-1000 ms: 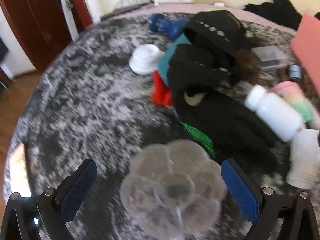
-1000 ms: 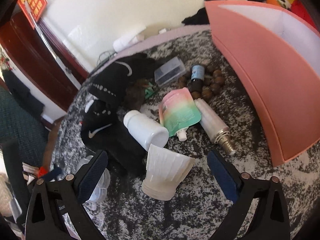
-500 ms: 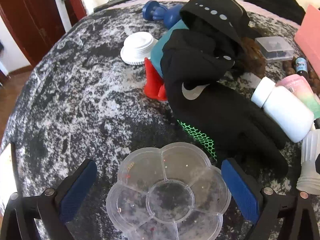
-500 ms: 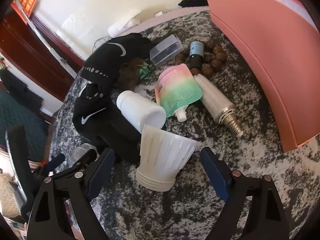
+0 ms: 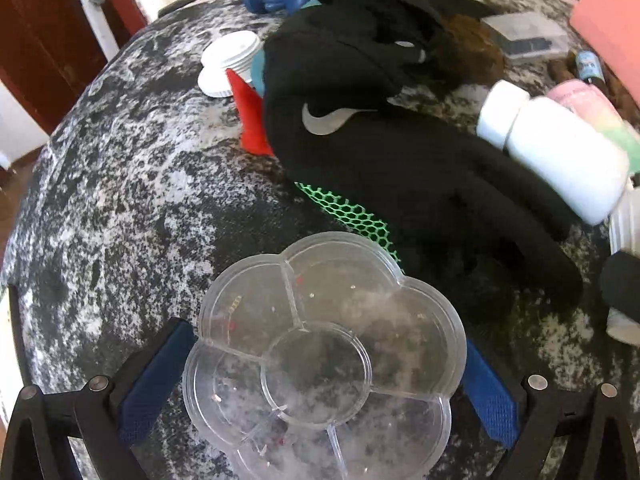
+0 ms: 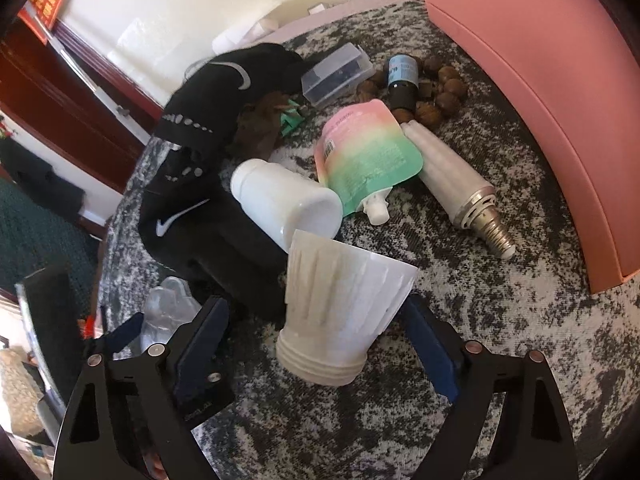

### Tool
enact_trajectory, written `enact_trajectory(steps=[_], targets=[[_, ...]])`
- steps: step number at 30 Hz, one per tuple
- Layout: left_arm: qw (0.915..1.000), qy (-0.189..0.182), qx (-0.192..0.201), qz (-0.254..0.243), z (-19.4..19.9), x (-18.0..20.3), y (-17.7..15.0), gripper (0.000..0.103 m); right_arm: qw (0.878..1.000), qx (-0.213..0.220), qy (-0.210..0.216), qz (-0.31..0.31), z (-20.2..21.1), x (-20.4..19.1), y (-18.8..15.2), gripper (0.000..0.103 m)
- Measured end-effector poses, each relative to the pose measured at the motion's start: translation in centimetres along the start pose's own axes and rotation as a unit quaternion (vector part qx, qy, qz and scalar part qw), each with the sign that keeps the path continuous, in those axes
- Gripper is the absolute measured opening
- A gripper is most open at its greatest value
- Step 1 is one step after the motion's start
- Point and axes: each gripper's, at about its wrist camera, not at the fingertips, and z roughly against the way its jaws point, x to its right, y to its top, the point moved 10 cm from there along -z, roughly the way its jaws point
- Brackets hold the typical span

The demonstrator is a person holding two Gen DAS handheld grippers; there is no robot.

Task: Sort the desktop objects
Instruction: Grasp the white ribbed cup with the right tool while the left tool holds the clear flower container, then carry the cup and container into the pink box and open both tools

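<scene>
Now I have both tools low over the table [image 5: 120, 168], each one around its own object, because I want to lift two things in one go.

My left gripper [image 5: 326, 380] stands wide open, and the clear flower-shaped tray [image 5: 324, 352] lies between its blue pads. The pads look very close to the tray's rim, maybe touching, but I judge there is no grip yet.

My right gripper [image 6: 316, 344] is also open, with its jaws having just been closing a little. The ribbed white lamp shade [image 6: 340, 308] lies on its side between them; the right pad is just beside its wide edge, the left pad stands apart from it. Nothing is held.

The left view shows me the tray's compartments, almost empty, and also the red cone [image 5: 250, 120] and the white lid [image 5: 230, 62] behind the black gloves [image 5: 380, 140]. The right view does not show these. It gives me instead the pink box [image 6: 540, 92], where I think the things should go, plus the white bottle [image 6: 284, 204], the pouch [image 6: 366, 152] and the bulb [image 6: 460, 192] in front of it.
</scene>
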Motion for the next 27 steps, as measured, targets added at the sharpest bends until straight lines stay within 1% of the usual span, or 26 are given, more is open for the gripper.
enact_trajectory(steps=[4,5,7,8,10,12,15,17,21,24,27], targets=[[0.9999,-0.013,0.006,0.007,-0.1,-0.3,-0.1,0.103,1.0,0.008,-0.019,0.02,-0.6,-0.2,0.0,0.091],[0.9999,-0.014,0.008,0.005,-0.1,-0.2,-0.2,0.103,0.999,0.013,-0.026,0.03,-0.7,-0.4,0.1,0.088],[0.9998,-0.017,0.013,0.004,0.0,-0.2,-0.3,0.103,0.997,0.024,-0.044,0.051,-0.7,-0.6,0.1,0.067],[0.9997,-0.019,0.015,0.003,0.1,-0.2,-0.4,0.103,0.996,0.03,-0.051,0.063,-0.7,-0.7,0.1,0.054],[0.9996,-0.024,0.014,0.003,0.4,0.1,-1.0,0.102,0.996,0.04,-0.034,0.069,-0.5,-1.3,0.2,0.053],[0.9991,-0.038,0.016,0.004,1.1,0.4,-1.1,0.102,0.996,0.057,-0.009,0.07,0.5,-2.1,0.2,0.053],[0.9979,-0.045,0.045,0.002,3.0,0.7,-0.6,0.102,0.992,0.095,0.011,0.085,2.6,-3.1,0.5,0.053],[0.9968,-0.042,0.068,-0.002,4.3,0.8,-0.1,0.102,0.987,0.129,0.009,0.101,4.4,-3.8,0.8,0.053],[0.9913,-0.051,0.121,0.006,7.8,0.8,1.3,0.102,0.977,0.183,0.013,0.107,7.5,-4.2,1.3,0.053],[0.9854,-0.057,0.16,0.012,10.5,0.9,2.3,0.102,0.966,0.232,0.007,0.112,10.4,-4.2,1.9,0.053],[0.9782,-0.066,0.197,0.007,13.0,1.9,3.5,0.102,0.952,0.283,-0.003,0.117,13.9,-3.4,2.3,0.053]])
